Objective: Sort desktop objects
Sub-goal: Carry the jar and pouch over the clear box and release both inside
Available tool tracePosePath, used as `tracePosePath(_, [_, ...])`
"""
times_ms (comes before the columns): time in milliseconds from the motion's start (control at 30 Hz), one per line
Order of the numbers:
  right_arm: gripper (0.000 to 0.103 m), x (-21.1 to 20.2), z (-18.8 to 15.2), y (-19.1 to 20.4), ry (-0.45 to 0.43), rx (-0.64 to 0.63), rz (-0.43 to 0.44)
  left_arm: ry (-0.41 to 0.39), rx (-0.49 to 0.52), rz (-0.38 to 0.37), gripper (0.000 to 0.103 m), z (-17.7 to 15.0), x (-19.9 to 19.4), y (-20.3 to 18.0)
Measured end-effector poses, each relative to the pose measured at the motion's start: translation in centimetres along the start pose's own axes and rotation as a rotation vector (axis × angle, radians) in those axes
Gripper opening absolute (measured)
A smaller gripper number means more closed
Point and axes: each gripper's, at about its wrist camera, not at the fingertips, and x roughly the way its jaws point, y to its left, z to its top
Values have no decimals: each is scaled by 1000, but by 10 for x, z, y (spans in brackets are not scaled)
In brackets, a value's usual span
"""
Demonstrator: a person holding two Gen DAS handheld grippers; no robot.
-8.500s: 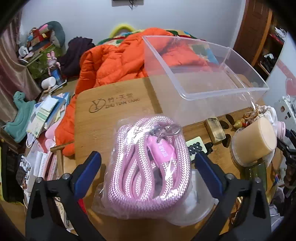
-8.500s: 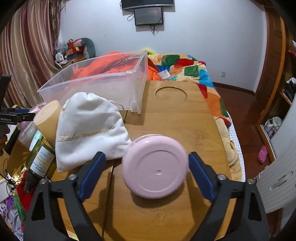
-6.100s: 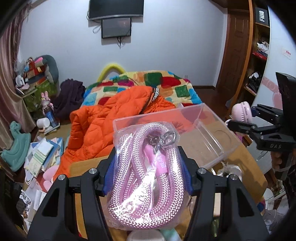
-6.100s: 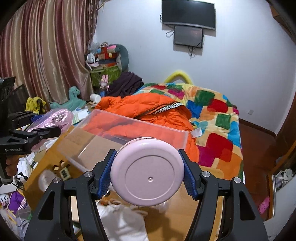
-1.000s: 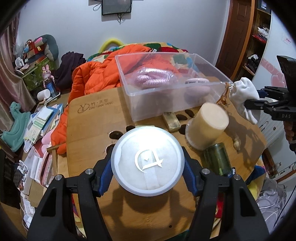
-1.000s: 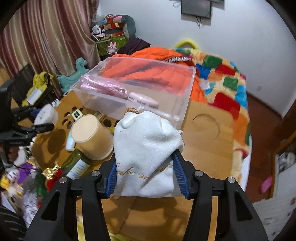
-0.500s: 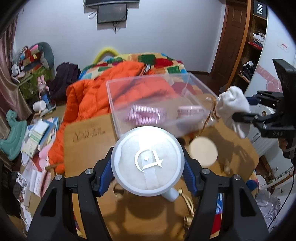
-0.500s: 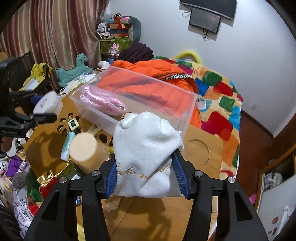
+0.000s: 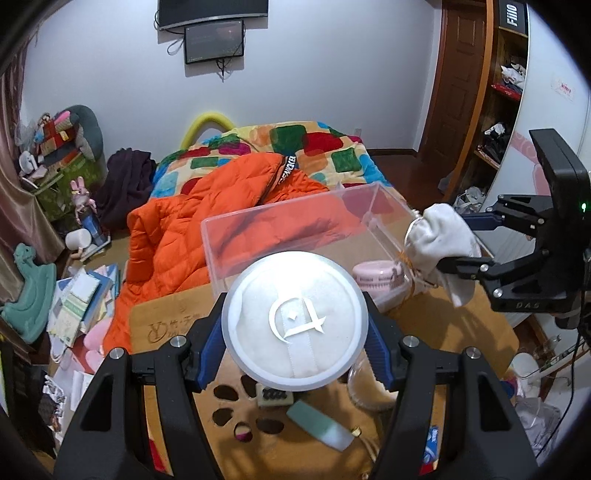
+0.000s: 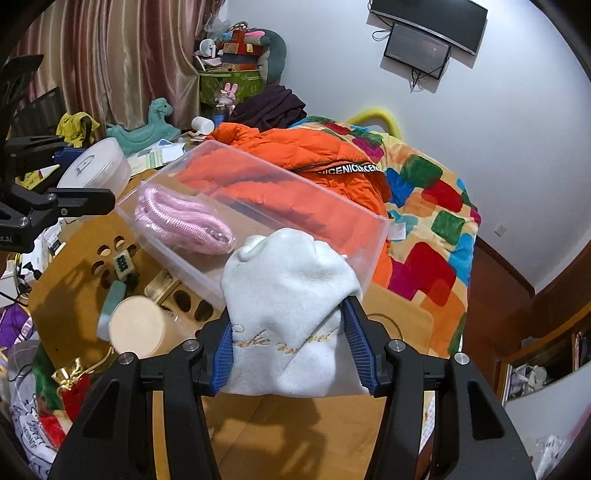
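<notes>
Now | left gripper [image 9: 294, 334] clamped on round white puff case [image 9: 294, 320] | right gripper [image 10: 291, 347] clamped on white cloth pouch [image 10: 288, 306] | both carried over clear plastic bin [image 10: 369, 254] | release inside is called for next

- We read "NICENICE" and more letters in white on the black collar band [image 10: 347, 169] of the orange jacket [image 10: 295, 155]; the band's end is cut off.
- Gold script runs across the white pouch [image 10: 291, 314]; we cannot make out the words.
- "DAS" on the right gripper [image 9: 448, 242], on its black body.
- "Fiio" in white on a dark box [image 9: 511, 13] atop the shelf.
- A round "Y" logo is burned into the bamboo tabletop [image 9: 162, 325]; the characters beside it are unreadable.
</notes>
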Motion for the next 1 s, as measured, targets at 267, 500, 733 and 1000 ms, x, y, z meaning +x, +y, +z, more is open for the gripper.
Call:
tracePosePath(267, [34,18,18,-7,13,-24,14,29,3,-13,65,19,32,-3])
tracePosePath(500, [35,36,21,2,2,-56,8,60,26,9,65,21,60,-7])
tracePosePath(733, [37,55,25,4,2,-56,10,87,36,8,65,21,80,-9])
tracePosePath(1000, [38,70,30,2,10,-41,28,122,23,0,65,20,97,-6])
